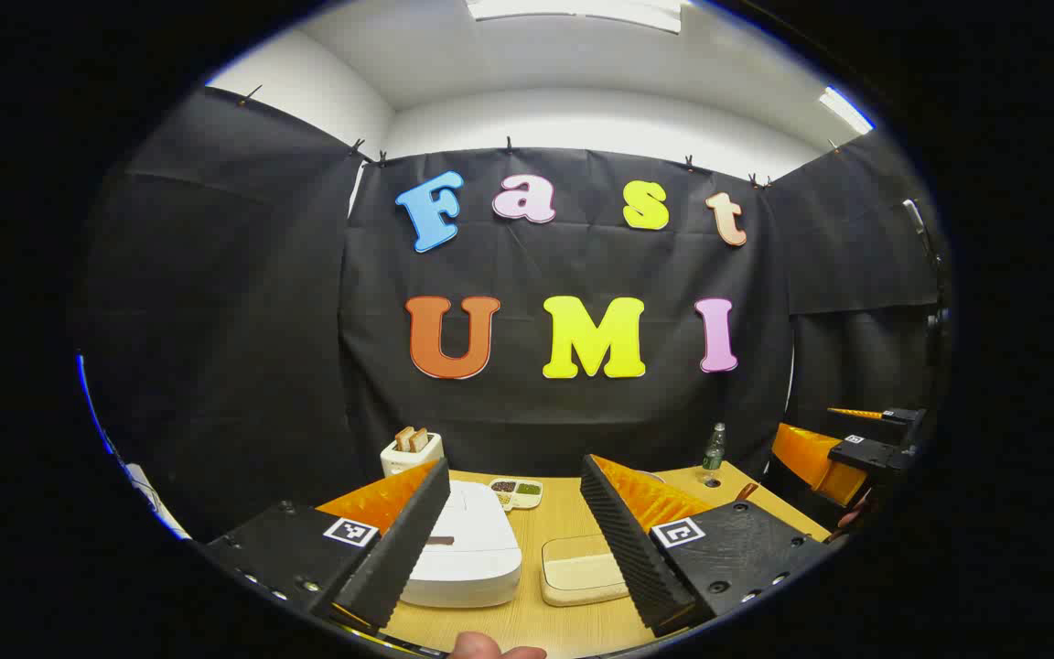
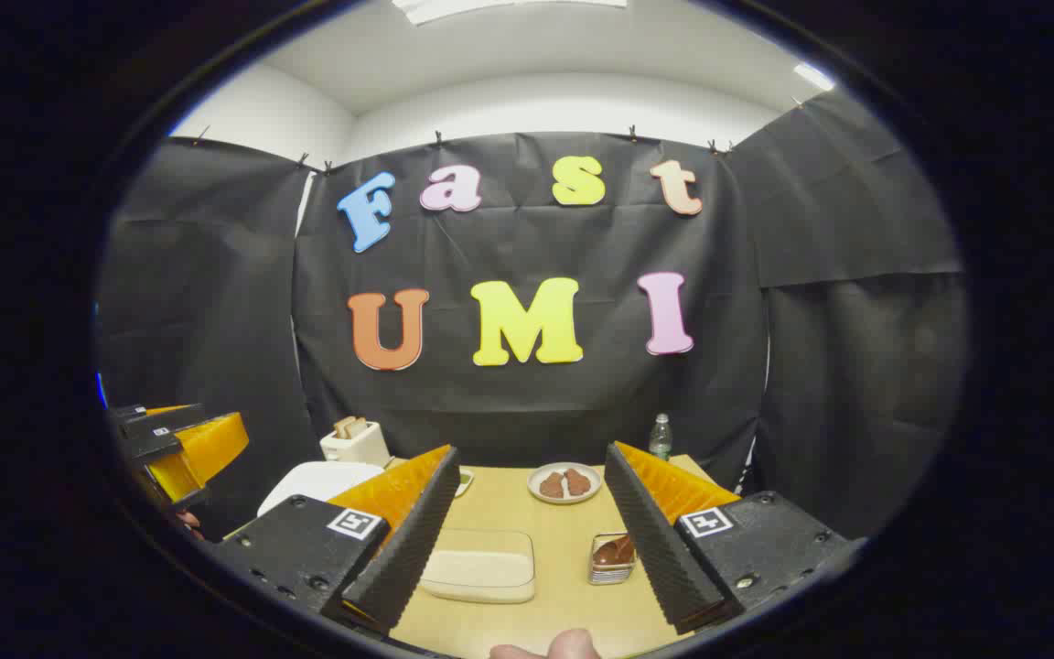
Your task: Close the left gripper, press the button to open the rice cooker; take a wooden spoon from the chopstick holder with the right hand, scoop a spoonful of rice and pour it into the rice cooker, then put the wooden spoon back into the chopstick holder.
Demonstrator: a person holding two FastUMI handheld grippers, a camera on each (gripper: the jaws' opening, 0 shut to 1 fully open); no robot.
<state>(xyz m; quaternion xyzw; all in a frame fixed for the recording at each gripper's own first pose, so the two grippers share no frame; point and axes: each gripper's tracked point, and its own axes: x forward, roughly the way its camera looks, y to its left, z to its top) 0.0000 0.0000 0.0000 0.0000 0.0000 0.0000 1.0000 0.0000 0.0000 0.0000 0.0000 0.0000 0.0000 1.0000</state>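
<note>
Rice cooker [image 1: 463, 549] is left lidded on the table [image 1: 527, 622]; both grippers' jaws are held wide apart, empty, ahead of the press.

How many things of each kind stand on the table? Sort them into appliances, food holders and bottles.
Appliances: 2, the rice cooker and the toaster.
Food holders: 4, the rice container, the plate, the divided dish and the chopstick holder.
Bottles: 1, the bottle.
Total: 7.
</note>
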